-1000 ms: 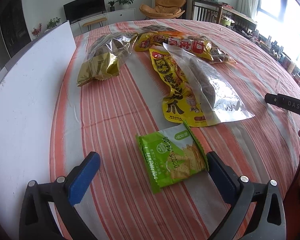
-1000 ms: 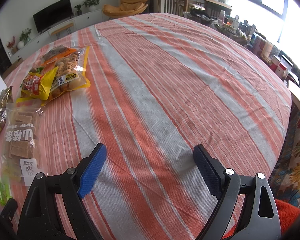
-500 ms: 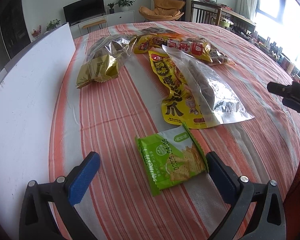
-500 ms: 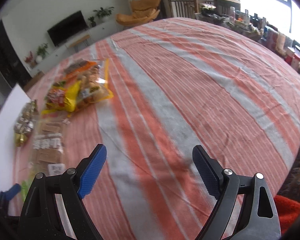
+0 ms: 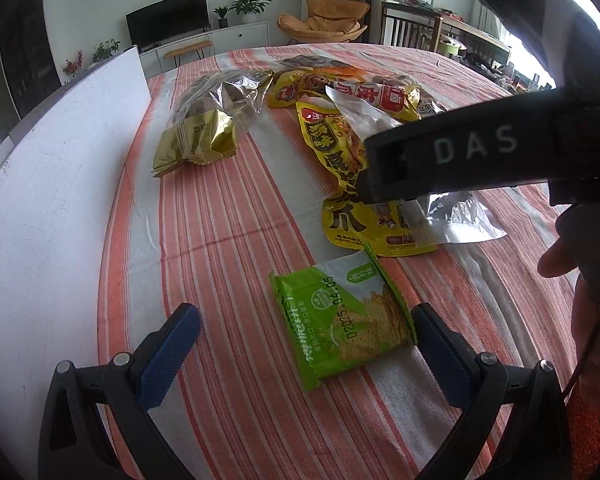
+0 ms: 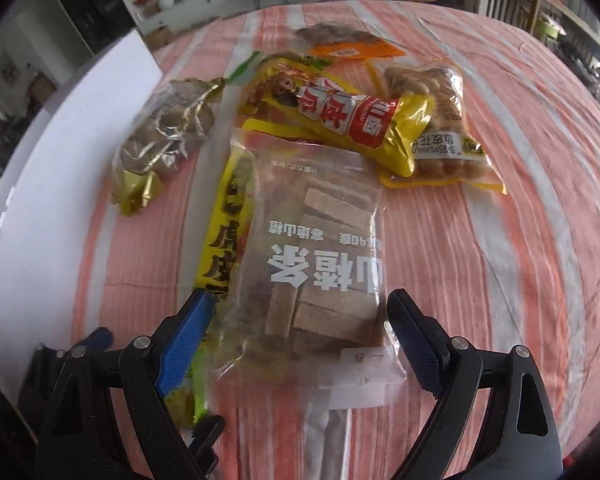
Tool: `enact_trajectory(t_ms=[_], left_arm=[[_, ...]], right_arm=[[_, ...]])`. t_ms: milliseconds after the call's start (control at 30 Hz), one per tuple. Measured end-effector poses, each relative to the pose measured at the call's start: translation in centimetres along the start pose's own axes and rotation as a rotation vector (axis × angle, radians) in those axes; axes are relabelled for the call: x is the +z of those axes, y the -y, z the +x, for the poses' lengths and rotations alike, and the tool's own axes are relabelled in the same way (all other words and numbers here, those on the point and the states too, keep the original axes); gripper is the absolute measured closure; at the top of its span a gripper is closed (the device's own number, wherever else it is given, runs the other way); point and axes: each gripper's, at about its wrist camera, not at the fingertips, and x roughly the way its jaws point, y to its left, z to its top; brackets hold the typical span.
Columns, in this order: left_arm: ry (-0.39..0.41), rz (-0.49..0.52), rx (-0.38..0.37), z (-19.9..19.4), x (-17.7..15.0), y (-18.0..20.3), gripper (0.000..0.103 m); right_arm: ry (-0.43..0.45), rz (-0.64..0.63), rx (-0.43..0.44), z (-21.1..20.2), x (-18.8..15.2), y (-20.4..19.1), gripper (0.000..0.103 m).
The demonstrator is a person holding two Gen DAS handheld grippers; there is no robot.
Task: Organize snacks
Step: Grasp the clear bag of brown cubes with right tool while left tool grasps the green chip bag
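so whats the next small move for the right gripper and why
Probably lower the right gripper and close on the clear bag of brown bars. Its open fingers already straddle the bag's near end, and that bag lies on top of the long yellow packet, so it likely comes off first.

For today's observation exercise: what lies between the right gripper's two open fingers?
In the right wrist view, the clear bag of brown bars lies on the striped cloth between the right gripper fingers, its lower part in the gap.
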Motion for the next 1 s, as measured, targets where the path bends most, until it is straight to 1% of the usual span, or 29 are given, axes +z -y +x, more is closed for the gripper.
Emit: enact_trajectory(t_ms=[67, 100, 133, 167, 267, 333, 367, 433, 533, 600, 633, 667, 700, 733, 800, 867, 1000], left_arm=[[0.000, 0.000, 0.001, 0.0, 0.0, 0.0, 0.000], [0.000, 0.000, 0.001, 0.0, 0.0, 0.0, 0.000], [0.000, 0.000, 0.001, 0.0, 0.0, 0.0, 0.000], [0.000, 0.000, 0.001, 0.0, 0.0, 0.0, 0.000], [0.000, 0.000, 0.000, 0.0, 0.0, 0.0, 0.000], [0.000, 0.001, 0.000, 0.0, 0.0, 0.0, 0.000], [0.000, 0.001, 0.000, 0.0, 0.0, 0.0, 0.000], [0.000, 0.001, 0.000, 0.0, 0.0, 0.0, 0.000], [0.000, 0.001, 0.000, 0.0, 0.0, 0.0, 0.000], [0.000, 0.001, 0.000, 0.0, 0.0, 0.0, 0.000], [0.001, 0.001, 0.000, 0.0, 0.0, 0.0, 0.000], [0.001, 0.001, 0.000, 0.0, 0.0, 0.0, 0.000], [0.000, 0.001, 0.000, 0.0, 0.0, 0.0, 0.000], [0.001, 0.001, -0.001, 0.0, 0.0, 0.0, 0.000], [0.001, 0.001, 0.000, 0.0, 0.0, 0.0, 0.000], [0.001, 0.001, -0.001, 0.0, 0.0, 0.0, 0.000], [0.001, 0.001, 0.000, 0.0, 0.0, 0.0, 0.000]], right_arm=[[0.015, 0.031, 0.037, -0.2, -0.3, 0.7, 0.015], [0.018, 0.046, 0.070, -0.4, -0.6, 1.3, 0.022], [0.025, 0.050, 0.083, -0.7, -0.9, 1.8, 0.027], [0.031, 0.055, 0.104, -1.0, -1.2, 2.3, 0.029], [0.043, 0.105, 0.173, -2.4, -2.6, 4.3, 0.034], [0.059, 0.119, 0.171, -3.3, -3.8, 5.1, 0.036], [0.069, 0.120, 0.161, -3.8, -4.3, 5.5, 0.037], [0.089, 0.106, 0.111, -4.6, -5.3, 5.8, 0.038], [0.098, 0.068, -0.021, -5.2, -6.1, 6.1, 0.038], [0.112, 0.041, -0.136, -5.5, -6.0, 6.3, 0.037], [0.119, 0.029, -0.185, -5.4, -6.0, 6.5, 0.035], [0.120, 0.024, -0.215, -5.3, -6.2, 6.9, 0.033], [0.116, 0.027, -0.236, -4.8, -6.1, 7.3, 0.025], [0.109, 0.034, -0.242, -4.3, -6.1, 7.7, 0.021], [0.144, 0.066, -0.222, -4.0, -6.4, 8.6, 0.014], [0.163, 0.083, -0.219, -4.0, -6.6, 9.0, 0.011], [0.188, 0.092, -0.227, -3.8, -6.5, 9.2, 0.009]])
